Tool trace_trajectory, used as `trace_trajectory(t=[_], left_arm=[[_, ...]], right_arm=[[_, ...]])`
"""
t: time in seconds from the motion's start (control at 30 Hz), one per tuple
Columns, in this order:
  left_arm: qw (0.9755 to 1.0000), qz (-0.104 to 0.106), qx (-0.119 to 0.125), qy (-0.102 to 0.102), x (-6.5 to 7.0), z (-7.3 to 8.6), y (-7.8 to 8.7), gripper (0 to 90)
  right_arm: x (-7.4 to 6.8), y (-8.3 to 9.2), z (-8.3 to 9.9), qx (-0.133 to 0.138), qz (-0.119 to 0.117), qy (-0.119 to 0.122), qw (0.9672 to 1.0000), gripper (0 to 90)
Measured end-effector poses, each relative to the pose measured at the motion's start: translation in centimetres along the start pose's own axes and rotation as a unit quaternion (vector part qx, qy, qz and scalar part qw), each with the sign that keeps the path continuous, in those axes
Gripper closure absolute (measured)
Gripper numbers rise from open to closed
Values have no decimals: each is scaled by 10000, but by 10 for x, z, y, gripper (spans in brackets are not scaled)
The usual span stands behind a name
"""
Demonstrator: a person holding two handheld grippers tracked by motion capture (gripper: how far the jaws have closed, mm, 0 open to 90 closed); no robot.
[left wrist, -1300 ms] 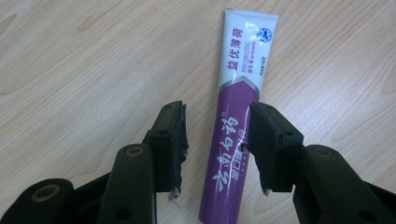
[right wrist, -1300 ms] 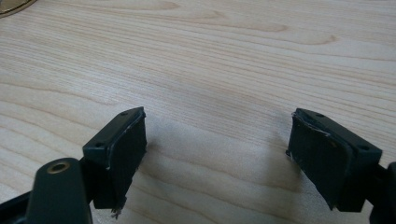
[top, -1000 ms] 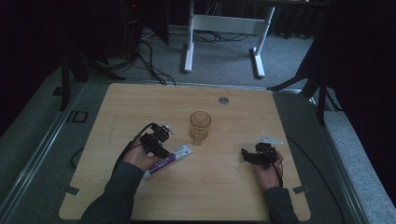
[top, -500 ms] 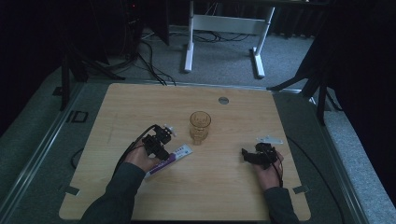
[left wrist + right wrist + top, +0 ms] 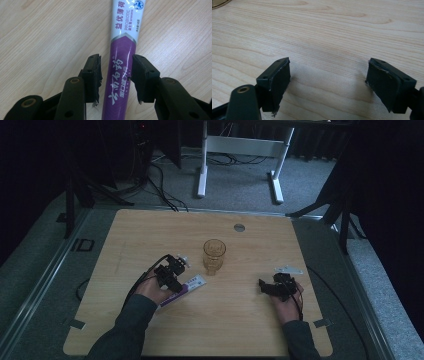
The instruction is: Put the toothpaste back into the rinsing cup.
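Toothpaste tube (image 5: 120, 65), purple w/ a white upper part, lies flat on the tabletop (image 5: 150, 235), a bit left of centre and nearer the front edge, its white end pointing toward the amber glass (image 5: 214, 255). Left gripper (image 5: 115, 72) straddles the purple part; jaws have just been opening a little, and there's a thin gap btwn each pad and the tube, so no pinch yet. Risks as I judge them: tube is slick and soft, so closing this near its end could let it tip out or squash and slide. Glass stands just beside the white end; a swing on lifting could knock it over. Right gripper (image 5: 327, 82) rests spread wide over bare wood near the right edge, holding nothing, too far off to steady the glass.
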State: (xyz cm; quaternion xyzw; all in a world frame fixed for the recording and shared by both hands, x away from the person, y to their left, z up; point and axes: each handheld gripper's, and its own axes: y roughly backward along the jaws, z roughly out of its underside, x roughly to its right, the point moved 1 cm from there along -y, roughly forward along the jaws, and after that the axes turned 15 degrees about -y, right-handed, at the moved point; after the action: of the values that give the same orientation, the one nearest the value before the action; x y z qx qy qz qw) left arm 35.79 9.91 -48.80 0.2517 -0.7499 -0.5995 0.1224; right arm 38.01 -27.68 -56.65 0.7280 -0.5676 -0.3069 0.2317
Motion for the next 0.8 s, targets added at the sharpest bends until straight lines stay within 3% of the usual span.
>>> trace_trajectory(t=[0.8], left_arm=[[9996,126,-192,-166,5,-9,-13,562]], right_arm=[[0,0,0,-2,-1,10,10000,189]])
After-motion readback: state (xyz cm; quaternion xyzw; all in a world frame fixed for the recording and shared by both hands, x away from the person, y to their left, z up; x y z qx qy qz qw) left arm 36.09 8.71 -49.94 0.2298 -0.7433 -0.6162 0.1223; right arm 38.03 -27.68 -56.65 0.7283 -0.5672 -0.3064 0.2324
